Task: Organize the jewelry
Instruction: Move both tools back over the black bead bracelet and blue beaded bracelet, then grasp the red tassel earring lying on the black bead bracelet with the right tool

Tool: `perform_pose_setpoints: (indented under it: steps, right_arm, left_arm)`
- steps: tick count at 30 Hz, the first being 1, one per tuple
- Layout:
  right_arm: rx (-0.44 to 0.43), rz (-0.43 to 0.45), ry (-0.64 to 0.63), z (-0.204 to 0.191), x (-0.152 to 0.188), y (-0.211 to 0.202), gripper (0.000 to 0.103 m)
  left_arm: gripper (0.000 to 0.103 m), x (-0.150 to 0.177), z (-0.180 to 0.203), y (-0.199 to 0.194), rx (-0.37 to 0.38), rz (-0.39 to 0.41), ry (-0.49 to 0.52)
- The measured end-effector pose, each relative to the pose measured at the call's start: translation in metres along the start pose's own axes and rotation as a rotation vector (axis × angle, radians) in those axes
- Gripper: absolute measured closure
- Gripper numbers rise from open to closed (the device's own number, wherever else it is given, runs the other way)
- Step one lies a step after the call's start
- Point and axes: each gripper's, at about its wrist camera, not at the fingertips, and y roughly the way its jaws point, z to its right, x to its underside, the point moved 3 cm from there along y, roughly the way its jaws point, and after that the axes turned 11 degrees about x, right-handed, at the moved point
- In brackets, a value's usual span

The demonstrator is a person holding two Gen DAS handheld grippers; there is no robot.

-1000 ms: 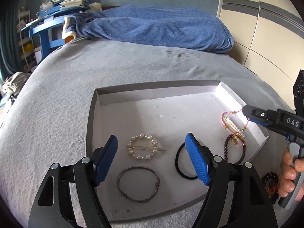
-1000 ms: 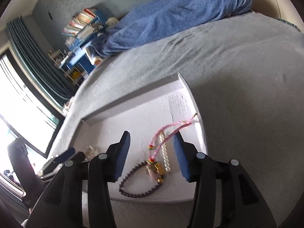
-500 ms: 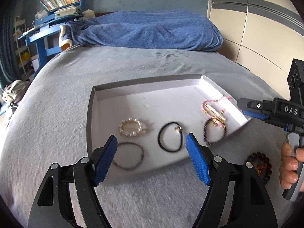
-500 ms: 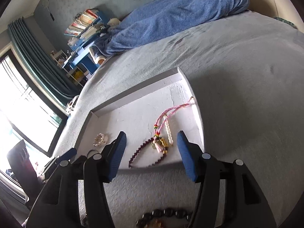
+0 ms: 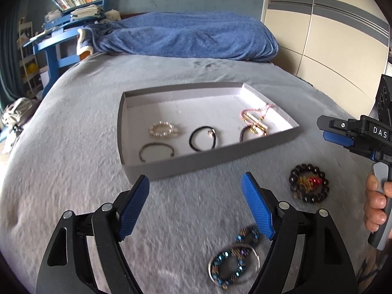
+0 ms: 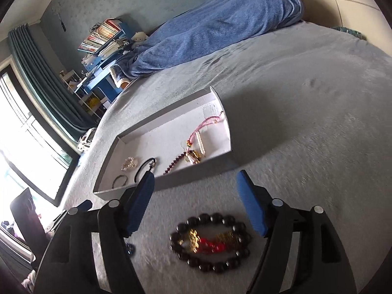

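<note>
grey bed [image 5: 73, 171] | right gripper [image 5: 328, 132] label "das" | tray [image 5: 208, 164] holds jewelry

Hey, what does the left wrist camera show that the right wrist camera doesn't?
Only the left wrist view shows the blue beaded jewelry with a silver ring lying on the bed near the open left gripper, and the person's hand on the other gripper's handle. Only the right wrist view shows the bright window and the open right gripper above the dark bead bracelet. Both show the gray tray, the pearl clip, the black hair tie, that bracelet and the blue blanket.
</note>
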Motion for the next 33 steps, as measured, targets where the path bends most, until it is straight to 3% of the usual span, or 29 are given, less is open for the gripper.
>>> perform_pose_setpoints:
  steps: [20, 26, 31, 33]
  right_arm:
    - [0.133, 0.037, 0.018, 0.038, 0.016, -0.036, 0.025]
    - [0.181, 0.035, -0.053, 0.043, 0.023, -0.038, 0.025]
    - [0.18, 0.024, -0.116, 0.039, 0.027, -0.036, 0.039]
    - [0.165, 0.005, -0.141, 0.034, 0.03, -0.032, 0.051]
  left_arm:
    - [0.024, 0.046, 0.042, -0.017, 0.006, -0.067, 0.092]
    - [0.024, 0.053, 0.048, -0.022, 0.005, -0.073, 0.112]
    - [0.024, 0.056, 0.047, -0.023, 0.006, -0.082, 0.106]
    - [0.024, 0.057, 0.047, -0.022, 0.003, -0.087, 0.106]
